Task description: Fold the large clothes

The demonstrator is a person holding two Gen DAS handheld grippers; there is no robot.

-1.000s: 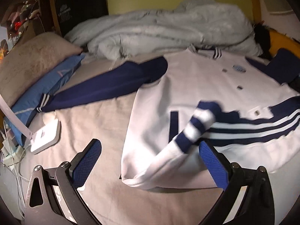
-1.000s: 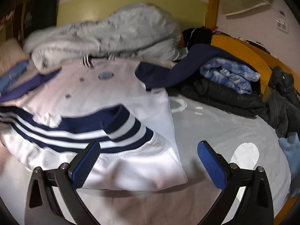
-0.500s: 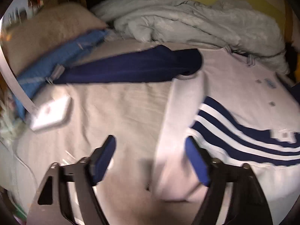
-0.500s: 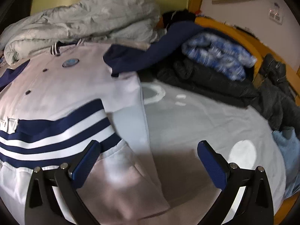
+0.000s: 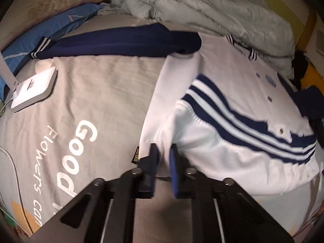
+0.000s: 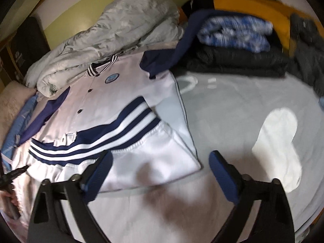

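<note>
A: Item one, the bed: grey printed sheet, carrying everything else.

B: Item two, the jacket: white body, navy sleeves, lying flat, collar toward the far quilt, striped hem doubled back over the front. Long axis runs away from both grippers.

A: Item three, the left sleeve: stretched sideways across the sheet, well apart from the body's lower corner.

B: Item four, the left gripper: jaws pinched nearly together on the jacket's near left corner, cloth between the pads. Judged the nearer tool, already on the garment.

A: Item five, the right gripper: jaws spread wide, holding nothing. Left finger over the near right edge of the jacket, right finger over bare sheet.

B: Likely move turns on that right corner lying just ahead between the spread fingers.

A: Unclear: how many cloth layers the left grip takes. Right sleeve runs into the dark pile; its cuff is hidden. Motion blur softens the stripes.
</note>
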